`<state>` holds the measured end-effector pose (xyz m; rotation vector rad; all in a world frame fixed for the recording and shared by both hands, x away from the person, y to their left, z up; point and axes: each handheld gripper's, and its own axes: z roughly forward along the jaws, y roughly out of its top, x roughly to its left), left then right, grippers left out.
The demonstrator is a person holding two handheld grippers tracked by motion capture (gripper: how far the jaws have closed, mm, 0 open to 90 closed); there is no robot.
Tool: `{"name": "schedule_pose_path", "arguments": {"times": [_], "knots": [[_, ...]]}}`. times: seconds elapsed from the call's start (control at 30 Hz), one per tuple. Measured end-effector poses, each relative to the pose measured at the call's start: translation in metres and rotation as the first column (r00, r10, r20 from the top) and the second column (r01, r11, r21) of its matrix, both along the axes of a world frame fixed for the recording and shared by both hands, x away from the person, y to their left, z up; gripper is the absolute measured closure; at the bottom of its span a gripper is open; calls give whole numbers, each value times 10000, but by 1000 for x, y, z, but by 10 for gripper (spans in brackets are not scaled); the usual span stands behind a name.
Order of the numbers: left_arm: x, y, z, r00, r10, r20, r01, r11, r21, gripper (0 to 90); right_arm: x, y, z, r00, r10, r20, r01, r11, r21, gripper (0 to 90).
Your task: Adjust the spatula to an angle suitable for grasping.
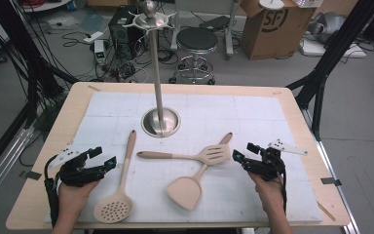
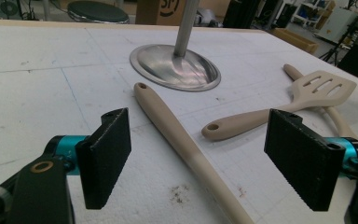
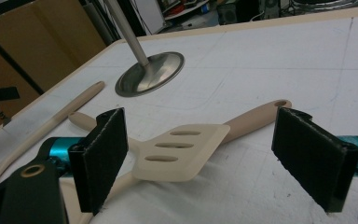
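Both grippers are wide open and hold nothing. My left gripper [image 1: 99, 157] hovers near the front-left corner of the white padded surface [image 1: 272, 117], just beside the long handle of the beige perforated skimmer spoon [image 1: 119, 187], whose round head lies by the front edge. My right gripper [image 1: 242, 155] sits toward the right edge, its jaws framing the beige slotted spatula [image 1: 195, 155] in the right gripper view.

The main risk I see is at the crossing: the slotted spatula's blade rests on the handle of the beige solid turner [image 1: 195, 184], so lifting one may drag or flip the other. The blade is thin and flat; if I close on it rather than on the handle, it could slip out sideways.

On the left, the skimmer handle [image 2: 186, 144] runs at a slant between my jaws, so closing now might roll it instead of pinching it.

The tall steel hanging stand [image 1: 159, 92] stands mid-surface toward the back edge; I can't quite judge how stable its round base is, and a swinging utensil could knock it.
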<state>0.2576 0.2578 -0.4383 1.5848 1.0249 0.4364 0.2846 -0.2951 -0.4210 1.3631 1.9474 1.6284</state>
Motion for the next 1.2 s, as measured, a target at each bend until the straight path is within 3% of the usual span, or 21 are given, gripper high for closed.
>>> {"name": "schedule_pose_path", "arguments": {"times": [0.33, 0.57, 1.1, 1.17, 1.2], "knots": [[0, 0, 0, 10000, -48, 16, 48, 10000, 7, 233, -1, -1, 2, 9999, 110, -1, -110, 9995, 289, 181], [-1, 1, 1, 10000, 6, 60, -6, 10000, 13, 233, -1, 3, 4, 9989, 466, -21, -465, 9982, 391, 258], [-2, 0, -1, 10000, 91, 34, -91, 9998, 193, 233, 3, 13, 6, 9949, 919, -414, -893, 9942, 602, 557], [-1, 0, -2, 9999, 165, -14, -165, 9991, 385, 235, 4, 13, 6, 9940, 975, -504, -942, 9935, 644, 581], [-1, 0, -3, 9999, 155, -61, -152, 9991, 398, 235, 5, 14, 6, 9905, 1139, -766, -1066, 9900, 927, 623]]}}
